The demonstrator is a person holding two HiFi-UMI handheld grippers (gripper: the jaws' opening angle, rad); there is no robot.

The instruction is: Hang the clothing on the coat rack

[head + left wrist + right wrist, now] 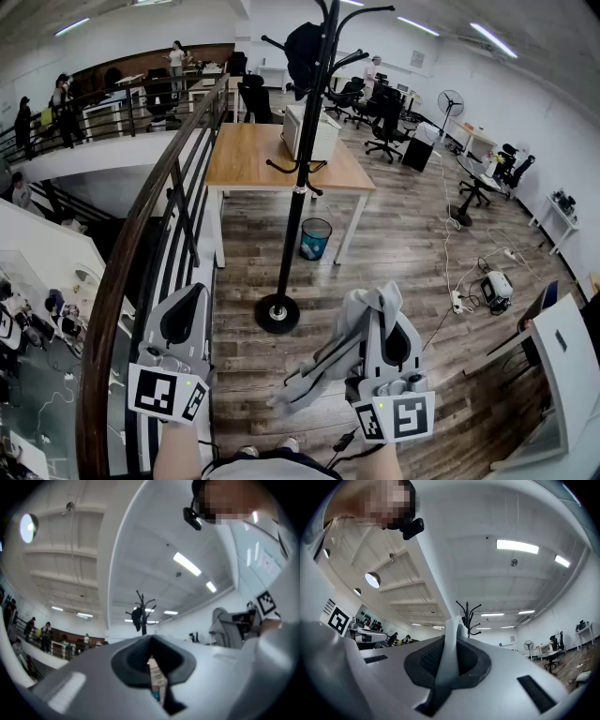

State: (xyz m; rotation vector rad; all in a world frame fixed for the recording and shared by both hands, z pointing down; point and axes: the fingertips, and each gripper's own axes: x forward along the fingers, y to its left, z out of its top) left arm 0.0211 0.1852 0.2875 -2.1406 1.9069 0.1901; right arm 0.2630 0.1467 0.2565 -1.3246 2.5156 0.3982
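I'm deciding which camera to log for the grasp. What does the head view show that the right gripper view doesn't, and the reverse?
Only the head view: the round base of the rack on the floor, the blue bin, the wooden table, the left tongs, and how the grey clothing drapes from the right tongs. Only the right gripper view: the fabric pinched between the shut jaws, seen close up, and the ceiling lights. Both: the coat rack, the clothing and the right tongs.
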